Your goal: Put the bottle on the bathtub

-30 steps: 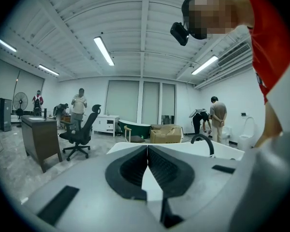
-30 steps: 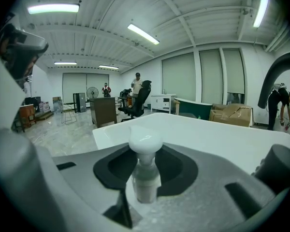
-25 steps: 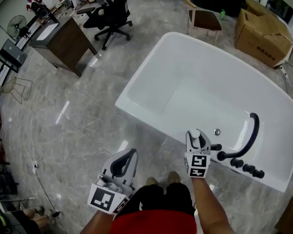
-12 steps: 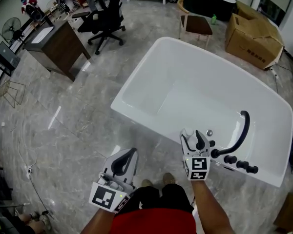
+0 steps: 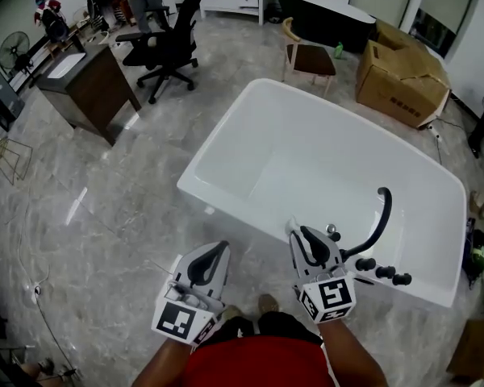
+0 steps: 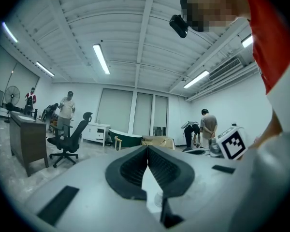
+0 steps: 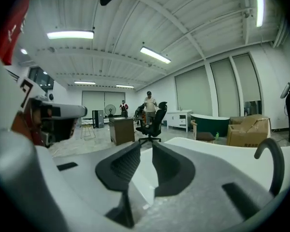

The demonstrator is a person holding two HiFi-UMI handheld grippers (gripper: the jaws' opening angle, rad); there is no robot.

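In the head view, the left gripper (image 5: 222, 247) was held low, left of centre, over the grey marble floor (image 5: 105, 216), clear of the white bathtub (image 5: 223, 135). The right gripper (image 5: 297, 230) was held lower centre, at the tub's near rim, just left of the black faucet (image 5: 373, 232) and its knobs. No bottle was seen in either gripper. A small green bottle (image 5: 337, 52) was seen far off at the upper middle, just beside a wooden chair (image 5: 310, 55), well apart from both grippers; whether it stood on the seat or on the floor could not be told. A cardboard box (image 5: 399, 83) lay at the upper right, and a black office chair (image 5: 171, 43) and a wooden desk (image 5: 89, 83) at the upper left.

In the left gripper view, the jaws were seen closed, their tips touching at the centre of the frame, with nothing clamped between them. Beyond them the office chair and a standing person (image 6: 66, 111) were seen at the left, and other people at the right.

In the right gripper view, the jaws were seen slightly apart, with a narrow gap between the tips and nothing in it. The tub's white rim was seen beyond and under them, and the faucet's curved spout at the right edge. The green bottle showed as a small speck beside the wooden chair at the centre right, far beyond the jaws.
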